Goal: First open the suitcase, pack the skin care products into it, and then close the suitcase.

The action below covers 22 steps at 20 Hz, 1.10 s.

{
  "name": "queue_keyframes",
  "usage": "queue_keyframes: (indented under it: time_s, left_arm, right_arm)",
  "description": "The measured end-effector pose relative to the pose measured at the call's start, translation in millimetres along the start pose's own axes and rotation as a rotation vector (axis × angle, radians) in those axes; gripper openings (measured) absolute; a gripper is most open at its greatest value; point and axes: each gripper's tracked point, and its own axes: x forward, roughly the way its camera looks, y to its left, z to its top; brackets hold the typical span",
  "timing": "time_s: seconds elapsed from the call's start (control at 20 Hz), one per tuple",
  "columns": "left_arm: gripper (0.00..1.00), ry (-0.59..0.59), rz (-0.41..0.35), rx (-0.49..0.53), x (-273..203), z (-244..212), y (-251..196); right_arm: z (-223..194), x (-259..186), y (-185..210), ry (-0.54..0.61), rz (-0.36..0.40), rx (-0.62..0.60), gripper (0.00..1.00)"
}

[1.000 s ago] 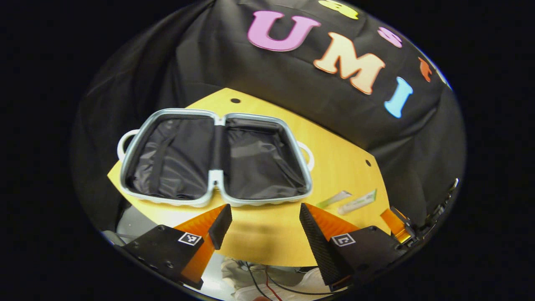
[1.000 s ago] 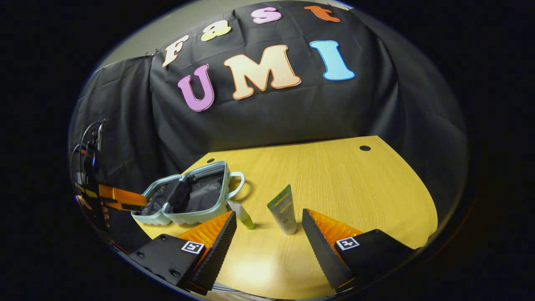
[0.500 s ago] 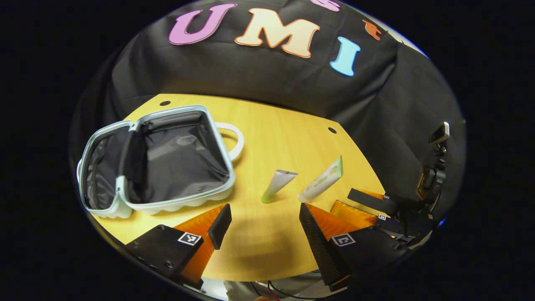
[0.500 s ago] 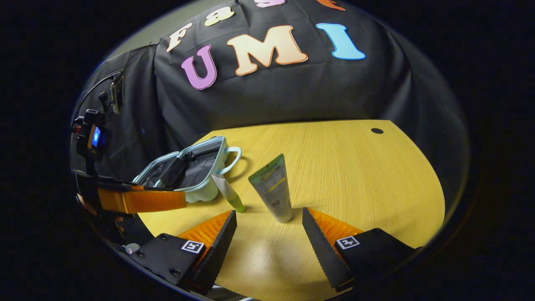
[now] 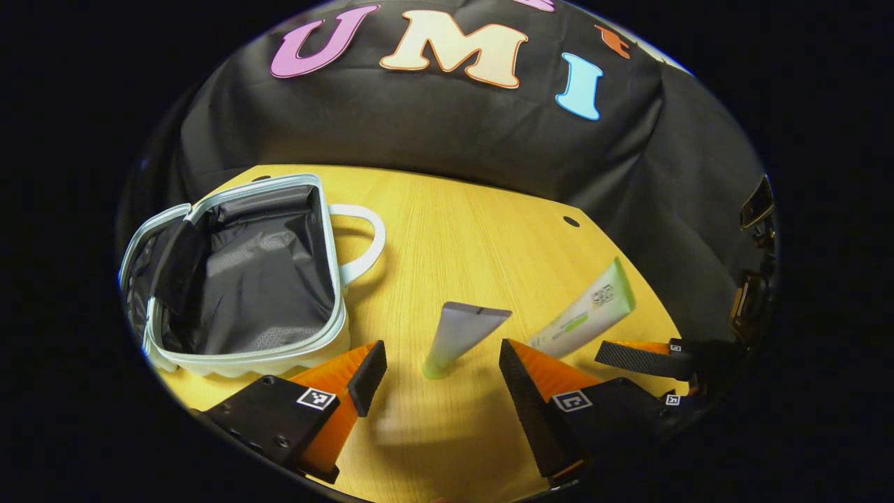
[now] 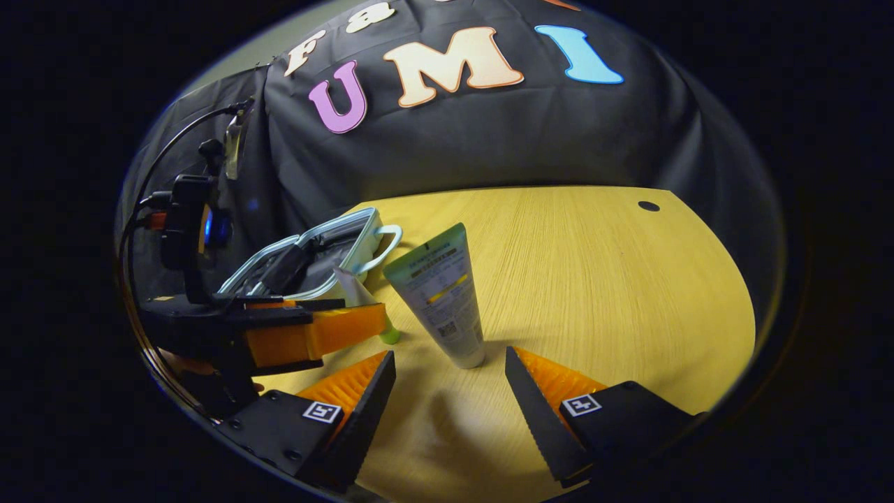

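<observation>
The pale blue suitcase (image 5: 339, 300) lies open on the yellow table, its dark lining bare. A small grey tube (image 5: 459, 332) stands on its green cap, just ahead of my open left gripper (image 5: 440, 360), whose fingers touch nothing. A bigger white tube (image 6: 440, 297) with a green top end stands on its cap, right in front of my open right gripper (image 6: 450, 363). In the left gripper view the bigger tube (image 5: 583, 318) leans at the right, with the right gripper (image 5: 649, 377) beside it. In the right gripper view the left gripper (image 6: 363, 325) partly hides the small tube (image 6: 349, 283).
The suitcase (image 6: 363, 237) has a white handle (image 5: 367, 244) on the side facing the tubes. Bare table (image 6: 594, 279) stretches right of the tubes to a rounded edge with a cable hole (image 6: 648, 206). Black cloth hangs behind the table.
The left gripper has swung right, away from the suitcase, and closed in on the small tube. The right gripper has moved nearer the bigger tube. Both stay open.
</observation>
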Motion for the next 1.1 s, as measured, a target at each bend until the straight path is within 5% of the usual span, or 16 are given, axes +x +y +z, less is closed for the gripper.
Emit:
queue_keyframes:
  time_s: [0.25, 0.5, 0.6, 1.0, 1.05, 1.1]
  left_arm:
    - [0.94, -0.004, -0.004, -0.004, 29, -3, 1]
    - [0.6, -0.02, 0.001, -0.008, 41, 0, -1]
    - [0.27, -0.004, 0.019, 0.006, 45, -5, 2]
    - [0.11, -0.051, 0.017, -0.029, 35, 8, -1]
    - [0.11, -0.061, 0.019, -0.043, 31, 12, 0]
    - [0.11, -0.071, 0.022, -0.059, 26, 17, 1]
  right_arm:
    - [-5, 20, -2, 0.007, 0.014, -0.052, 0.94]
    - [1, 34, -1, -0.008, 0.016, -0.032, 0.98]
    - [2, 38, -1, -0.012, 0.016, -0.036, 0.98]
    - [2, 56, 3, -0.034, 0.023, -0.06, 0.98]
    - [3, 60, 4, -0.039, 0.022, -0.069, 0.89]
    - [3, 63, 5, -0.046, 0.021, -0.076, 0.91]
